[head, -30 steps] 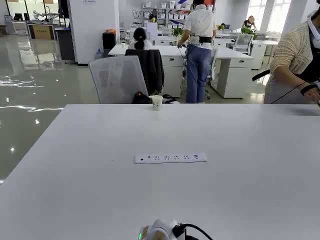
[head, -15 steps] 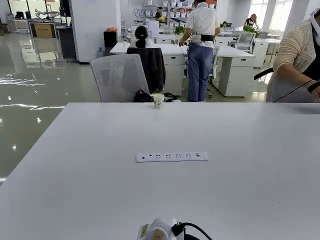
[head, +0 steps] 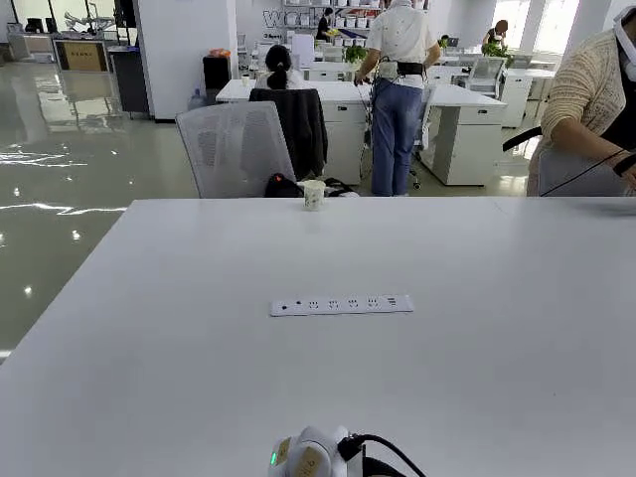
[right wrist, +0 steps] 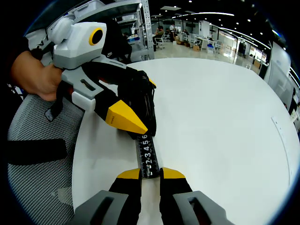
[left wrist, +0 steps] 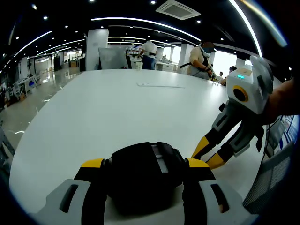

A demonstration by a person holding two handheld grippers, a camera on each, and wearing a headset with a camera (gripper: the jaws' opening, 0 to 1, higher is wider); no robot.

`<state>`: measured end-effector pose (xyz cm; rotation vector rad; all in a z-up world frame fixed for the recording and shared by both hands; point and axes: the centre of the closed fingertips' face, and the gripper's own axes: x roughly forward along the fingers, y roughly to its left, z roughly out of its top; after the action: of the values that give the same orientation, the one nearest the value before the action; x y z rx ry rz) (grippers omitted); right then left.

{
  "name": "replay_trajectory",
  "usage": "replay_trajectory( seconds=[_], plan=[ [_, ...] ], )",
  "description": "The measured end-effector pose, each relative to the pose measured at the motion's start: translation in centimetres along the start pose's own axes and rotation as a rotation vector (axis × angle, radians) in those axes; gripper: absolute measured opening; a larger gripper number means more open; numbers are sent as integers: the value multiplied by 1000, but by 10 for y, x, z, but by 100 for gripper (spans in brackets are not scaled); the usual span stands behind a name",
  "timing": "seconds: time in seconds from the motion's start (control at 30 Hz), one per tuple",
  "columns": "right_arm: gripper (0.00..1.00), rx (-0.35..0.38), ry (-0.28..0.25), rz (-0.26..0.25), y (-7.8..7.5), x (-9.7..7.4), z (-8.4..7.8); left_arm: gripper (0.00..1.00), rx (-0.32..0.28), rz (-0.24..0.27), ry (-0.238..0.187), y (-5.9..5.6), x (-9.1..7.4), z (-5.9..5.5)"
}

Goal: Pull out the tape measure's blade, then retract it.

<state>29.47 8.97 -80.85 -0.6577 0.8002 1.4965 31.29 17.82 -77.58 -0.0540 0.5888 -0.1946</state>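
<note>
**Left gripper** [left wrist: 145, 163]: jaws set wide, clamped on both sides of the black tape measure [left wrist: 143, 180], bottom centre of left gripper view.

**Right gripper** [right wrist: 150, 174]: jaws nearly closed, pinching the end of the blade [right wrist: 146, 152], bottom centre of right gripper view.

Only a short length of blade is drawn out. The case is held near the table [right wrist: 220, 122] edge, centre-left of that view, w/ a mesh chair [right wrist: 33, 154] beyond the edge. Contact betw. case and table can't be confirmed.

Risks, as judged:
1. Blade end may slip from the pinch if pulled off-axis, and the spring would whip it back.
2. Case may twist in the wide grip if the pull isn't in line w/ the slot.
3. Blade may kink if bent during the draw.
4. On retraction, a sudden release would slam the hook into the case.
5. If the grip is lost, the case may drop off the edge.
</note>
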Motion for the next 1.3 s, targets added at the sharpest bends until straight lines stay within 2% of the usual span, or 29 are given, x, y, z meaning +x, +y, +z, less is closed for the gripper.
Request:
replay_trajectory(
  seconds=[1.3],
  plan=[
    [11, 2, -14, -5, 1, 6, 8, 61, -3, 0, 0, 0, -1, 1]
  ],
)
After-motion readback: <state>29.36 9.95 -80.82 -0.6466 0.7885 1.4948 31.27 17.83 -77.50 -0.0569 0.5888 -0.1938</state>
